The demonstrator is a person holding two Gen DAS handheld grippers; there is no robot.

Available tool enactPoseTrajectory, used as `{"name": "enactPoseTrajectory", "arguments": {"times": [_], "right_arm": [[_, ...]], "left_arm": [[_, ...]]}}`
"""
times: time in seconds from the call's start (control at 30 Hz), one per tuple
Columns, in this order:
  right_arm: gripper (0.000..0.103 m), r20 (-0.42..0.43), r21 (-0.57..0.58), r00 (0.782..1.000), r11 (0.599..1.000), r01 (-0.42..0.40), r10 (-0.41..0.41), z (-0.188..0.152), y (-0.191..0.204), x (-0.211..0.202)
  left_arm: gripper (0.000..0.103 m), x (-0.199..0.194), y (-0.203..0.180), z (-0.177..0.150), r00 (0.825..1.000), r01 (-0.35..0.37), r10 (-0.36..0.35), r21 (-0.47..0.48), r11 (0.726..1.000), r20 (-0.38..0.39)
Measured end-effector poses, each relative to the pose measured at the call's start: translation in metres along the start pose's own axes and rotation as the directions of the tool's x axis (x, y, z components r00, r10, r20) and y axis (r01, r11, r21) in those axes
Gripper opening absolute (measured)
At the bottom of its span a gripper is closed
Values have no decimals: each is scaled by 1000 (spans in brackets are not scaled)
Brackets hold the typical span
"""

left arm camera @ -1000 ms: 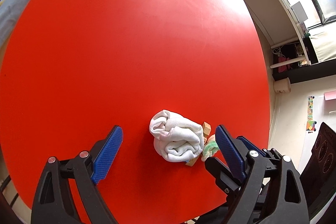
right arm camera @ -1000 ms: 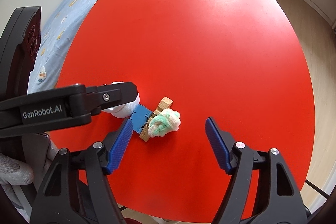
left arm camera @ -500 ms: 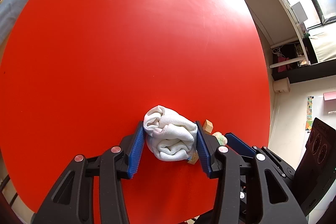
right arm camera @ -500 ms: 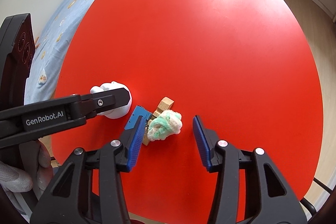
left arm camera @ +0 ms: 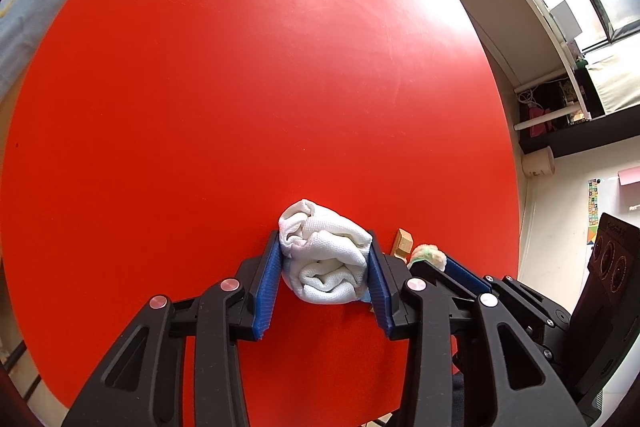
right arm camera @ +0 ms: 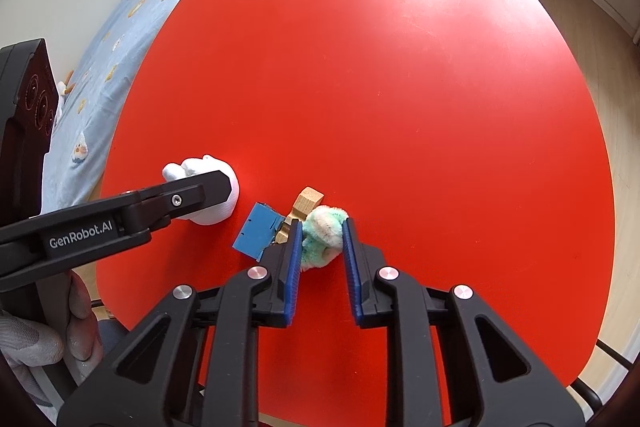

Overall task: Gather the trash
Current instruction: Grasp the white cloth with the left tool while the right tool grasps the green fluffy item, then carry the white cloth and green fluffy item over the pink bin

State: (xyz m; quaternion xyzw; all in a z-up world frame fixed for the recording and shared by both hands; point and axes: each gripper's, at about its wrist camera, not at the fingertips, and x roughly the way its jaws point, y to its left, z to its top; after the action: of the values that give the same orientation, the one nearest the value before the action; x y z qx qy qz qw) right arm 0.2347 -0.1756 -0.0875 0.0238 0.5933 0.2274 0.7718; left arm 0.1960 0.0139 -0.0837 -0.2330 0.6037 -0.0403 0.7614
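Left gripper (left arm camera: 325, 261), jaws just narrowed, pinches the white crumpled tissue (left arm camera: 325, 261) on the red table (left arm camera: 240, 87); right gripper (right arm camera: 321, 239), jaws just closing, clamps the green-white wad (right arm camera: 323, 237) at the tissue's three o'clock.

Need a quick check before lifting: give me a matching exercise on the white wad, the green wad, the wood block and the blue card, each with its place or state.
Things:
1. white wad
2. green wad
3. wood block
4. blue card

States:
A. lies flat on the table, free
B. squeezed by the right gripper
C. squeezed by the left gripper
D. just beyond the green wad, not gripped

Pairs: 1-C, 2-B, 3-D, 4-A
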Motion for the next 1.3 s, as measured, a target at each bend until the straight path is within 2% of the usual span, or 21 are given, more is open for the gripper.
{"name": "enactPoseTrajectory", "arguments": {"times": [0.33,0.57,0.97,1.3], "right_arm": [[19,21,-12,1000,1000,11,-10,-5,0,-11],[19,55,-44,998,999,27,-24,-11,8,-30],[19,146,-141,989,989,45,-24,-42,30,-82],[19,201,-205,979,979,17,25,-83,43,-124]], "left_arm": [[39,-15,2,-6,998,-20,17,47,999,54],[39,-37,-4,-20,991,-67,49,139,988,128],[39,-82,-26,-65,963,-119,36,301,946,268],[39,-122,-21,-104,936,-124,-5,346,930,351]]}}
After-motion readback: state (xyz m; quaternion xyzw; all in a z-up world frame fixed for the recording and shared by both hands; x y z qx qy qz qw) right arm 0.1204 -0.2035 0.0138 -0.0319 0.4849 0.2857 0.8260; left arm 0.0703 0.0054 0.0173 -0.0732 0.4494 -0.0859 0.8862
